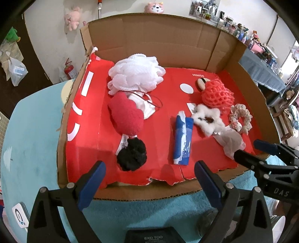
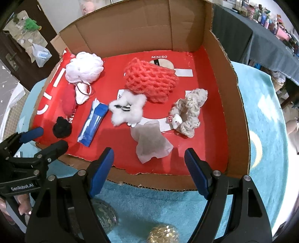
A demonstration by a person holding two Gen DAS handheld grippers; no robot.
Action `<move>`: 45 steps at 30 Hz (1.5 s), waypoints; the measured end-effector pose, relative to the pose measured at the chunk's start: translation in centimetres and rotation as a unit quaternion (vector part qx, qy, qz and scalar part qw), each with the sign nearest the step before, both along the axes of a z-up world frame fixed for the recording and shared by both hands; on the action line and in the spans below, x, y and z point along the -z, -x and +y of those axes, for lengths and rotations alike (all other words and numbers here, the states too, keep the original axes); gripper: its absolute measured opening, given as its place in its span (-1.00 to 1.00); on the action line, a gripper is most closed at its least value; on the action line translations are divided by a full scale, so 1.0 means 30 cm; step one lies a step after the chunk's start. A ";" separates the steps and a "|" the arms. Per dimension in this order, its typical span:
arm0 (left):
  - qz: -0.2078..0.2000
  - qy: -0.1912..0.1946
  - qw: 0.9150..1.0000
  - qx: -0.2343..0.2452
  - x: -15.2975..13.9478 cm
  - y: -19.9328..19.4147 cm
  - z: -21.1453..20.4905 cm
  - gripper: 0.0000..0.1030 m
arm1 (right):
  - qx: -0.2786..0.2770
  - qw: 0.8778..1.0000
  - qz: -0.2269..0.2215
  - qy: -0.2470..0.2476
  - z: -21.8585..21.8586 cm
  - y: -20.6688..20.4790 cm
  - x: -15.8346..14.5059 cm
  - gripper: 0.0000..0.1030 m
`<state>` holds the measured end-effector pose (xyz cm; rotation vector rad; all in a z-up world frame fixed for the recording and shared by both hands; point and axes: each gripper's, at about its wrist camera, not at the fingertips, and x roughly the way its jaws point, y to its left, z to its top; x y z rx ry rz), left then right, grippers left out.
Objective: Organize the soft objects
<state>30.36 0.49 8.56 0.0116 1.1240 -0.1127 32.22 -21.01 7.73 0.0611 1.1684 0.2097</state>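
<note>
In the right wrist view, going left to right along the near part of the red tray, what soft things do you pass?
black pompom → blue tissue pack → white fluffy star → grey translucent sheet → beige crocheted scrunchie

White wall [image 1: 46,28] with pink plush toy [image 1: 72,18], dark door [image 2: 16,56], cluttered grey-clothed table [image 1: 261,72]

On the red-lined cardboard tray [image 1: 214,44] lay, at left: a white mesh bath pouf [image 1: 135,72], a red plush pad [image 1: 126,116], a black pom-pom [image 1: 131,155]. Centre: a blue-and-white tissue packet [image 1: 183,144], lengthwise. Right: a white fluffy star clip [image 2: 128,110], an orange foam net [image 2: 151,79], a cream crochet scrunchie [image 2: 190,111], a crumpled translucent sheet [image 2: 152,143].
</note>
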 end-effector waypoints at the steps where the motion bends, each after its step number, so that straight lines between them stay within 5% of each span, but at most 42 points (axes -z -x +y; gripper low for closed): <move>1: 0.000 -0.002 1.000 -0.001 0.002 -0.002 -0.001 0.89 | -0.001 1.000 0.001 0.000 0.001 0.001 0.002 0.50; 45: 0.000 -0.008 1.000 -0.009 0.034 -0.018 0.013 0.89 | -0.006 1.000 0.018 0.011 0.017 0.001 0.030 0.50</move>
